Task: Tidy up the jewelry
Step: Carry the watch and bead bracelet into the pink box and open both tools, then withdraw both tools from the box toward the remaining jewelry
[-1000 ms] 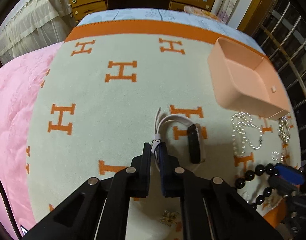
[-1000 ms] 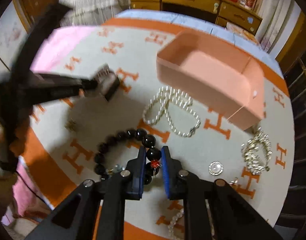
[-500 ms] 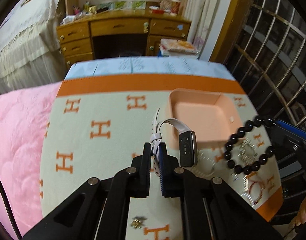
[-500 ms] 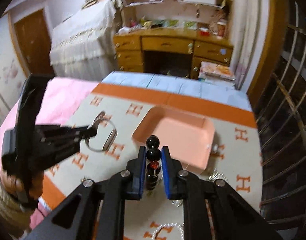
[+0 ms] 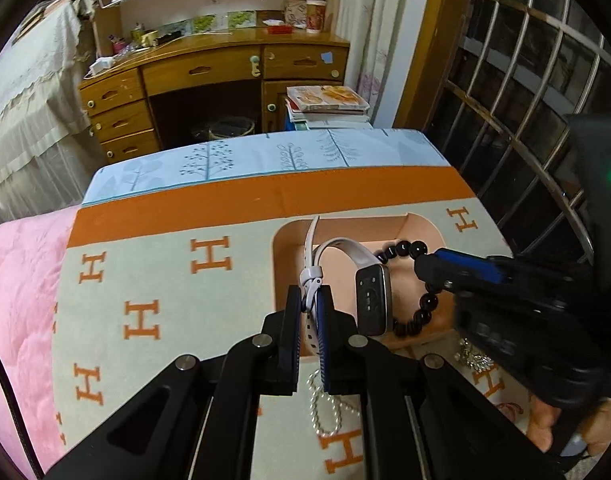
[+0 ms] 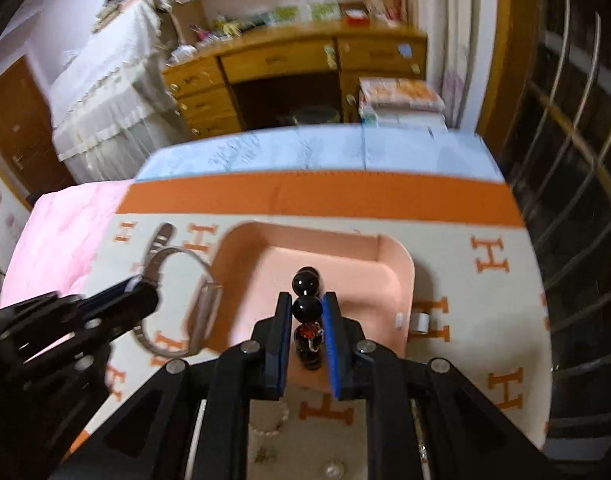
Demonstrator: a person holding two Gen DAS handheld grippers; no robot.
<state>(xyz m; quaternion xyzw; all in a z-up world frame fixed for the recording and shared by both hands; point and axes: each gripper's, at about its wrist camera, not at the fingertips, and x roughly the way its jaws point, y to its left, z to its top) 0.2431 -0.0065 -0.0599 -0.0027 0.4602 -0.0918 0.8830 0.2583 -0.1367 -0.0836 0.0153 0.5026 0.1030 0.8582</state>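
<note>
In the left wrist view, our left gripper (image 5: 310, 312) has its jaws pinching the white strap of the watch (image 5: 372, 300) above the pink tray (image 5: 283, 240); we should lower before letting go. In the right wrist view, our right gripper (image 6: 307, 318) pinches the black bead bracelet (image 6: 305, 306) over the tray too, so we release apart

wooden desk (image 5: 209, 76), books (image 5: 327, 104), patterned blanket (image 5: 165, 280).
</note>
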